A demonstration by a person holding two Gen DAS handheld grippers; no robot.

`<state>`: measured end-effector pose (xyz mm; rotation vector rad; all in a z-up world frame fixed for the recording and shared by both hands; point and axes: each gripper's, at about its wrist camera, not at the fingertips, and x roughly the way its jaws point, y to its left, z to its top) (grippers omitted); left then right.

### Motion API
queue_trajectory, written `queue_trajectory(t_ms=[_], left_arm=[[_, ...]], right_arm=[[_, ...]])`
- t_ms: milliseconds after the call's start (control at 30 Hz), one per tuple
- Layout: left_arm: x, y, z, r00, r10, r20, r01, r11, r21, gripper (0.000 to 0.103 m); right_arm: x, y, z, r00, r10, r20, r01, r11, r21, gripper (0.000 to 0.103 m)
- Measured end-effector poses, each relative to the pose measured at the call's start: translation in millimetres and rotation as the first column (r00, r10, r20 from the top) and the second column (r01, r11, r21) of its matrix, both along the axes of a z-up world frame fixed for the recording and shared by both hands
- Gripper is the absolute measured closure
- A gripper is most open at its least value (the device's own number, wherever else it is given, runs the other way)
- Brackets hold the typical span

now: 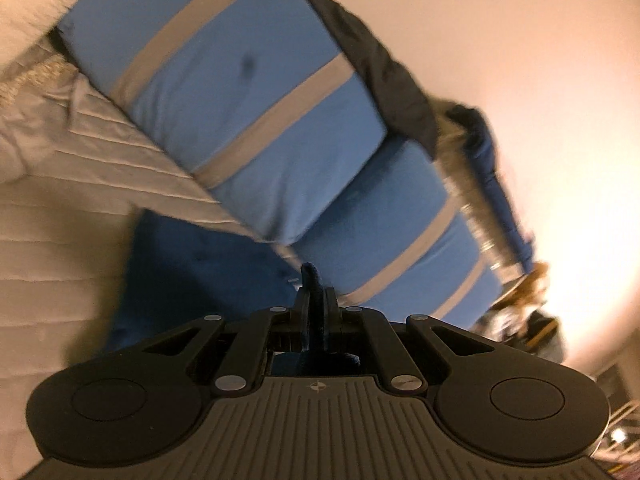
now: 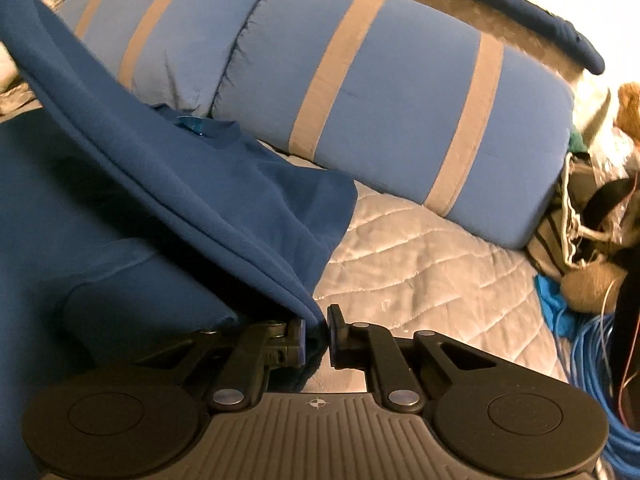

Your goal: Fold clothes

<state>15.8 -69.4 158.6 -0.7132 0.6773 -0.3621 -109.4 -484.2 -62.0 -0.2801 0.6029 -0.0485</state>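
Both the left hand-held gripper [image 1: 318,304] and right hand-held gripper [image 2: 316,330] are clamping the blue sweatshirt's [image 2: 180,184] edge, lifting it above the quilted bed [image 2: 420,264] just ahead; keeping the span taut and level should help.

The garment [image 2: 120,200] is a deep blue, soft, fleece-like piece with a double-stitched hem running along its raised edge. In the right wrist view that hemmed edge is lifted and stretches in a taut diagonal from the upper left down to the lower middle, where its corner is drawn up, while the rest of the cloth spreads below and to the left. A small bright blue tag shows near the neckline. In the left wrist view a narrow fold of the same dark blue cloth [image 1: 316,304] stands upright, the rest lying on the quilted bed.
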Motion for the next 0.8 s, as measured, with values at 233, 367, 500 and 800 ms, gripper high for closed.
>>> queue_trajectory(t_ms=[233, 367, 500, 800], left_arm=[[-5, 17, -54, 0.992, 0.009, -0.124, 0.007, 0.992, 0.129, 0.097], [-5, 17, -79, 0.984, -0.008, -0.179, 0.047, 0.976, 0.214, 0.097], [-4, 10, -99, 0.975, -0.03, -0.218, 0.105, 0.933, 0.344, 0.096], [-17, -19, -117, 0.979, -0.1, -0.177, 0.188, 0.778, 0.6, 0.092]], right_arm=[[1, 3, 1, 1.0, 0.014, -0.024, -0.015, 1.0, -0.005, 0.091], [1, 7, -2, 0.998, 0.03, -0.051, -0.031, 0.999, -0.02, 0.091], [1, 9, -5, 0.996, 0.046, -0.078, -0.049, 0.998, -0.046, 0.09], [-20, -6, -7, 0.991, 0.028, -0.13, -0.036, 0.998, -0.054, 0.042]])
